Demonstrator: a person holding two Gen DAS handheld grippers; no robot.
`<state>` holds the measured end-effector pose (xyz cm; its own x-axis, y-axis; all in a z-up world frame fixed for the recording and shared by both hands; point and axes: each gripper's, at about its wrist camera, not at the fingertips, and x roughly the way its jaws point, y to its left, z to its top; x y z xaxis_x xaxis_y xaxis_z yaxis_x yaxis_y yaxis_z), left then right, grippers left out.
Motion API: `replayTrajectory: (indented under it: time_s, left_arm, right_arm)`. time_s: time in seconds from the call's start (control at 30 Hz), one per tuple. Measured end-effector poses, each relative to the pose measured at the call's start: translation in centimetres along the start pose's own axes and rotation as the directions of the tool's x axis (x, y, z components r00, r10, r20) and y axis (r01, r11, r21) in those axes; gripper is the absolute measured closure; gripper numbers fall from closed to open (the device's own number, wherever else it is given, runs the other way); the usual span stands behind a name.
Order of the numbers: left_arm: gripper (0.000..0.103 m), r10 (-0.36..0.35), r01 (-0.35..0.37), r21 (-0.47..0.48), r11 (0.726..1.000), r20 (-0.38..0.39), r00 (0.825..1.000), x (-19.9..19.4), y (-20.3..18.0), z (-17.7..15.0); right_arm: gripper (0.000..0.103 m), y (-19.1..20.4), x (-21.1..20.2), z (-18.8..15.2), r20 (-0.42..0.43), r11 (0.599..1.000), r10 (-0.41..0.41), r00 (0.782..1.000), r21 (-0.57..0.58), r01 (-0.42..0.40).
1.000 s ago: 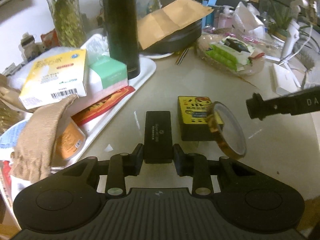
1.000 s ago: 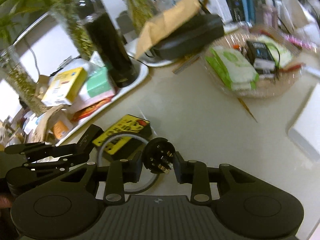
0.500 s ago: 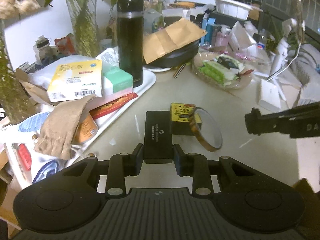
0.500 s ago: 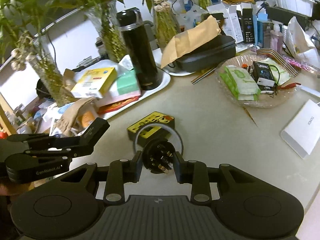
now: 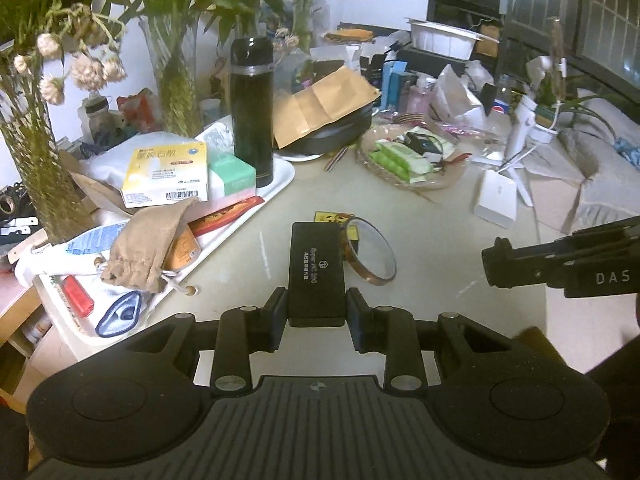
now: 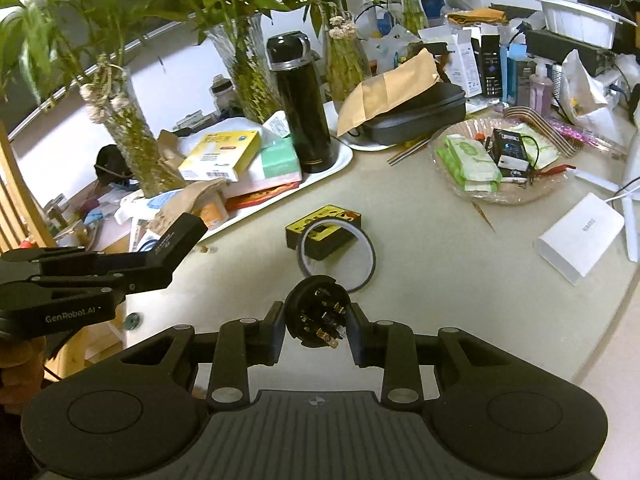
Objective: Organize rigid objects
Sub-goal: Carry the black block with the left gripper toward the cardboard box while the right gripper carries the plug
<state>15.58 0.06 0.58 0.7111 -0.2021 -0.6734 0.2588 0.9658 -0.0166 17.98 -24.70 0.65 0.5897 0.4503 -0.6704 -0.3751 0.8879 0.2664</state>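
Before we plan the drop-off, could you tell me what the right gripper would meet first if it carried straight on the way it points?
Probably the tape ring just ahead of the right gripper and its round black connector, with the yellow box behind; depth is unclear.

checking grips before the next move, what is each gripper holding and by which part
Left gripper: flat black box, pinched by its long sides at the near end. Right gripper: round black connector, by its sides.

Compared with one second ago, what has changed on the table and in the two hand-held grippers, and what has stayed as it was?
Both hand-held grippers have lifted up and pulled back from the table: the yellow box and tape ring now look smaller and farther away. Nothing was grasped or released. The left hand-held gripper still clamps the flat black box, and the right hand-held gripper still clamps the round black connector. Yellow box, tape ring and tray have not moved.
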Motion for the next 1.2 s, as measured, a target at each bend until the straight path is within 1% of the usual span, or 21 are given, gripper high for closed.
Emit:
replayTrajectory:
  time_s: [0.33, 0.47, 0.67, 0.8, 1.03, 1.17, 1.2]
  left_arm:
    - [0.072, -0.019, 0.018, 0.036, 0.999, 0.011, 1.0, -3.9, -1.7, -1.7]
    - [0.072, -0.026, 0.026, 0.034, 0.999, 0.011, 1.0, -5.5, -2.1, -2.6]
    - [0.072, -0.041, 0.041, 0.043, 0.998, 0.0, 0.999, -7.2, -3.0, -4.1]
    - [0.072, -0.054, 0.055, 0.05, 0.997, -0.022, 0.998, -7.8, -3.4, -5.6]
    - [0.071, -0.1, 0.101, 0.006, 0.995, -0.063, 0.993, -7.7, -2.7, -8.3]
    - [0.069, -0.098, 0.098, -0.008, 0.995, -0.044, 0.994, -8.9, -2.4, -8.6]
    - [0.064, -0.095, 0.094, -0.013, 0.995, -0.041, 0.995, -9.2, -2.2, -8.7]
  right_arm:
    - [0.068, 1.3, -3.5, -1.6, 0.012, 1.0, 0.006, 1.0, -0.02, -0.005]
    - [0.068, 2.2, -4.9, -2.1, 0.022, 0.999, 0.013, 1.0, -0.036, -0.012]
    - [0.068, 3.0, -6.3, -3.0, 0.027, 0.999, 0.019, 0.999, -0.043, -0.017]
    - [0.068, 3.6, -7.1, -3.6, 0.022, 0.998, 0.025, 0.999, -0.059, -0.024]
    - [0.068, 4.5, -7.5, -5.1, -0.005, 0.996, 0.042, 0.999, -0.078, -0.042]
    - [0.068, 4.6, -7.6, -6.1, -0.02, 0.996, 0.034, 0.999, -0.084, -0.036]
    - [0.068, 4.6, -7.6, -6.3, -0.023, 0.996, 0.032, 0.999, -0.08, -0.034]
